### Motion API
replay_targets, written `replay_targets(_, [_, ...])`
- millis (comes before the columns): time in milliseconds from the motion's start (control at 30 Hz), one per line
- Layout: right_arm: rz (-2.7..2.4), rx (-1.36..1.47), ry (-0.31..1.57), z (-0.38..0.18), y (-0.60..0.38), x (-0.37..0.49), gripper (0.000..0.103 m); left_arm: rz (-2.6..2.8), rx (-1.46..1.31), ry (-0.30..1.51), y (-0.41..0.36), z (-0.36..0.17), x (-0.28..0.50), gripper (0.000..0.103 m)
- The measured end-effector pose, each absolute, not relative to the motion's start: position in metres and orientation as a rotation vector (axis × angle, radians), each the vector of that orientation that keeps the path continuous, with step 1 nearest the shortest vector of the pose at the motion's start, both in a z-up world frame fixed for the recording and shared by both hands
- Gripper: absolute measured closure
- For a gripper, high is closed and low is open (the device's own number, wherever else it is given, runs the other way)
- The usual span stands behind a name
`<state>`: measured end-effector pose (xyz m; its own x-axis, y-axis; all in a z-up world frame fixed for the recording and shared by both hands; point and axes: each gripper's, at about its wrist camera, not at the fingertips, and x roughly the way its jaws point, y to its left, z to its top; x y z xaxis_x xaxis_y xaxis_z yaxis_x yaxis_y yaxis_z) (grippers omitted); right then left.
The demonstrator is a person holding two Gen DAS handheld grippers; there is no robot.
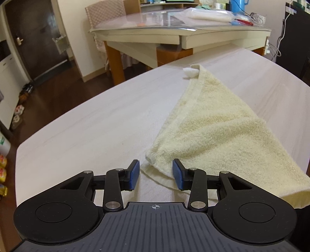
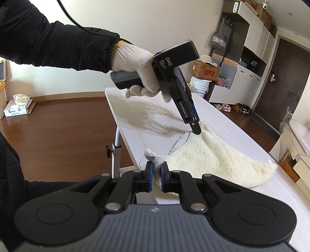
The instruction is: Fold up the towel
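Observation:
A cream terry towel [image 1: 213, 131] lies bunched in a rough triangle on the white table [image 1: 87, 135]. My left gripper [image 1: 156, 174] is open; its blue pads [image 1: 134, 174] straddle the towel's near folded corner without pressing on it. In the right wrist view the towel [image 2: 213, 159] spreads to the right, and my right gripper [image 2: 156, 174] is shut on a twisted corner of it near the table's [image 2: 135, 116] edge. A gloved hand [image 2: 135, 64] holds the left gripper [image 2: 196, 130], which points down with its tips at the towel's far hem.
A second table [image 1: 174, 25] with a glass top and clutter stands beyond the white one, with a chair [image 1: 104, 17] behind it. The white table's stand [image 2: 116, 147] rises from wooden floor. Boxes, buckets [image 2: 199, 85], cabinets and shoes line the far wall.

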<state>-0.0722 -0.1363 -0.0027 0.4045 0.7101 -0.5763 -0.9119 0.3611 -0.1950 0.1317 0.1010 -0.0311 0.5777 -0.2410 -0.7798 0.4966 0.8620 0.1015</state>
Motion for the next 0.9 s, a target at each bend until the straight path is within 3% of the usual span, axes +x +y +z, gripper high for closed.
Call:
replay_targets(333, [1.072, -0.468, 0.457, -0.003, -0.143, -0.070, 0.094, -0.456, 0.279, 0.807, 0.107, -0.014, 0.133, 0.062])
replay_targets(900, [1.034, -0.149, 0.507, -0.011, -0.178, -0.060, 0.094, -0.437, 0.367, 0.829, 0.100, -0.032, 0.129, 0.062])
